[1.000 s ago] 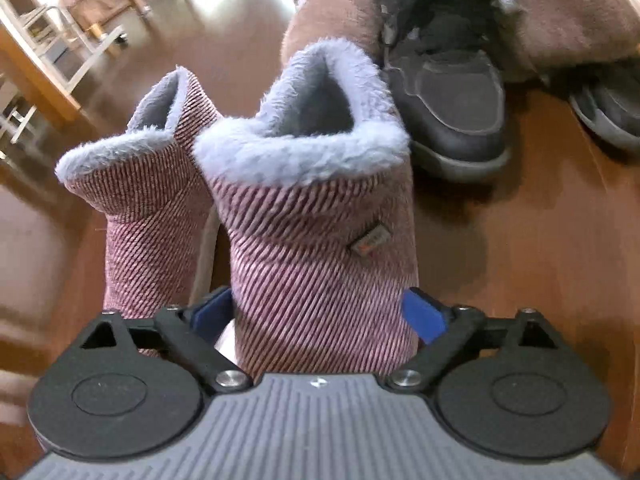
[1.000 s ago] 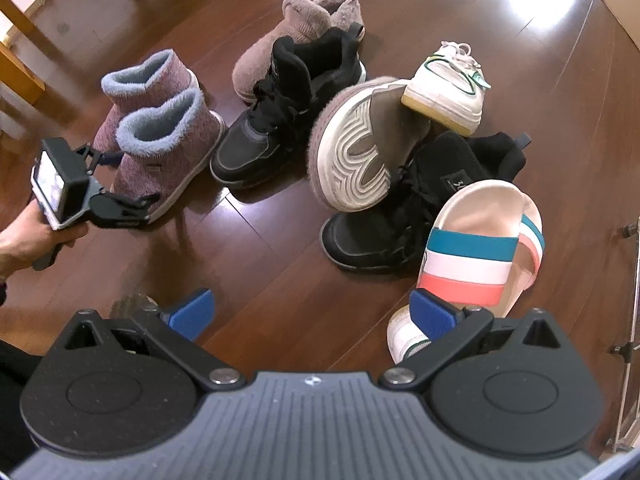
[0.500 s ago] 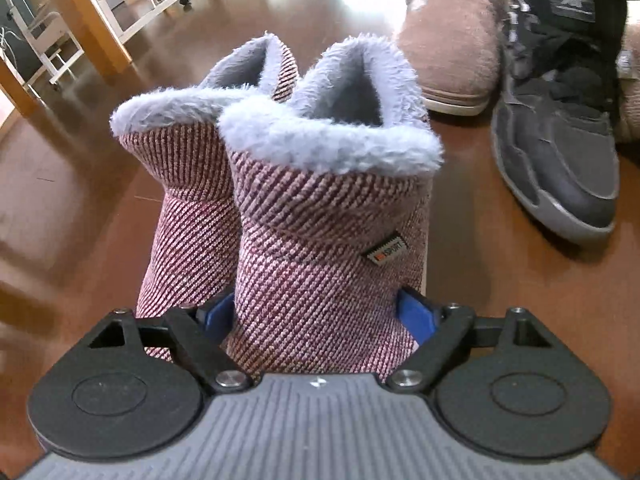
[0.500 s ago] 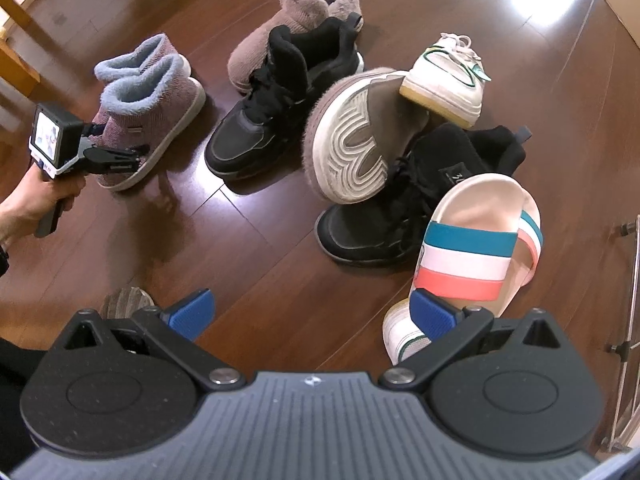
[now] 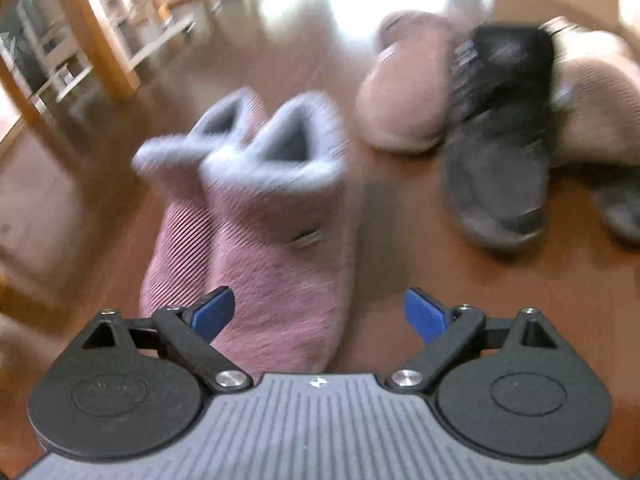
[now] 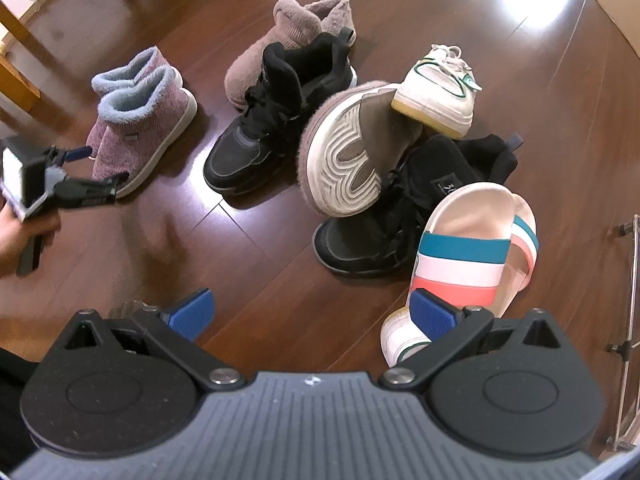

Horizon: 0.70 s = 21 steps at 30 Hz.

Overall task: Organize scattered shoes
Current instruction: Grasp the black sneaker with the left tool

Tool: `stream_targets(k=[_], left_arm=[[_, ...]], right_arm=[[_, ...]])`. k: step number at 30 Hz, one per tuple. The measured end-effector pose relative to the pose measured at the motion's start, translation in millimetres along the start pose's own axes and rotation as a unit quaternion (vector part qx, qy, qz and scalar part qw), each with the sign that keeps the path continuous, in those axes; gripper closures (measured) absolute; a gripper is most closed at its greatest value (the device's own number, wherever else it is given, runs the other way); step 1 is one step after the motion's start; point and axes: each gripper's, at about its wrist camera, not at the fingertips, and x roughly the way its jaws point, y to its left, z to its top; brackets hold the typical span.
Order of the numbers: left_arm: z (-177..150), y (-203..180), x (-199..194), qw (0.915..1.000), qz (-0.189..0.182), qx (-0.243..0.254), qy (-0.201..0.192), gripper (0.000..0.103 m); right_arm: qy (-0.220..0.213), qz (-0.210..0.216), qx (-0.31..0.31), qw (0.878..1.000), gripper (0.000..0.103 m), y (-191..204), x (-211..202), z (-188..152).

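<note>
Two pink striped boots with grey fur cuffs stand side by side on the wooden floor. My left gripper is open just behind the nearer boot's heel, with nothing in it; its view is blurred. My right gripper hovers open and empty above the floor. Ahead of it lies a heap: a black sneaker, a brown fuzzy boot, an upturned brown boot showing its white sole, a white sneaker, another black sneaker and a striped slide sandal.
A second white sneaker peeks out by my right finger. Wooden table legs stand at the far left, chairs behind them. A cardboard edge lies far right and a metal stand at the right edge. A hand holds the left gripper.
My left gripper has let go of the nearer pink boot, opened and drawn back. The pink boots now stand together, left of the black sneaker. The right gripper has barely moved.
</note>
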Motion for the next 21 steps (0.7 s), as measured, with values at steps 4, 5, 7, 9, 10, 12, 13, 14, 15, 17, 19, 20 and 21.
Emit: stream_targets(k=[4, 5, 7, 9, 10, 12, 13, 14, 15, 17, 19, 20, 21], left_arm=[[39.4, -35.7, 34.4, 0.9982, -0.024, 0.035, -0.041, 0.0], [50.5, -46.8, 45.9, 0.9975, -0.029, 0.043, -0.049, 0.0], [65.4, -66.2, 70.5, 0.9965, -0.042, 0.055, -0.048, 0.0], [80.0, -85.4, 94.8, 0.9952, -0.055, 0.067, -0.046, 0.0], [83.4, -93.0, 102.7, 0.9943, -0.061, 0.074, -0.047, 0.0], [89.1, -103.8, 119.3, 0.9932, -0.066, 0.086, -0.043, 0.0], [91.4, -107.4, 128.1, 0.993, -0.066, 0.09, -0.038, 0.0], [93.7, -110.9, 136.9, 0.9927, -0.066, 0.095, -0.034, 0.0], [96.1, -114.5, 145.7, 0.9924, -0.067, 0.099, -0.029, 0.0], [98.6, -117.6, 157.0, 0.9922, -0.067, 0.103, -0.02, 0.0], [99.1, -113.8, 164.3, 0.9923, -0.076, 0.097, -0.013, 0.001], [98.8, -113.6, 163.6, 0.9921, -0.076, 0.099, -0.013, 0.003], [98.1, -114.0, 160.7, 0.9916, -0.074, 0.105, -0.011, 0.005]], right_arm=[[-0.003, -0.001, 0.002, 1.0, 0.0, -3.2, -2.5, -2.8], [-0.003, -0.002, 0.005, 1.0, 0.0, -5.2, -3.1, -3.5], [-0.004, -0.004, 0.013, 1.0, 0.0, -10.8, -3.8, -4.4], [-0.005, -0.006, 0.022, 1.0, 0.0, -16.4, -4.5, -5.2], [-0.005, -0.007, 0.026, 1.0, 0.0, -19.2, -4.9, -5.6], [-0.006, -0.009, 0.035, 0.999, 0.0, -24.7, -5.4, -6.5], [-0.007, -0.009, 0.038, 0.999, 0.0, -26.6, -5.4, -6.3], [-0.008, -0.008, 0.04, 0.999, 0.0, -27.1, -5.5, -5.5], [-0.009, -0.006, 0.038, 0.999, 0.0, -26.5, -5.9, -4.8], [-0.01, 0.001, 0.032, 0.999, 0.0, -24.0, -6.5, -3.8], [-0.011, 0.007, 0.027, 1.0, 0.0, -21.5, -7.1, -2.9], [-0.011, 0.008, 0.025, 1.0, 0.0, -20.5, -7.2, -3.2], [-0.011, 0.008, 0.024, 1.0, 0.0, -20.1, -7.4, -3.8]])
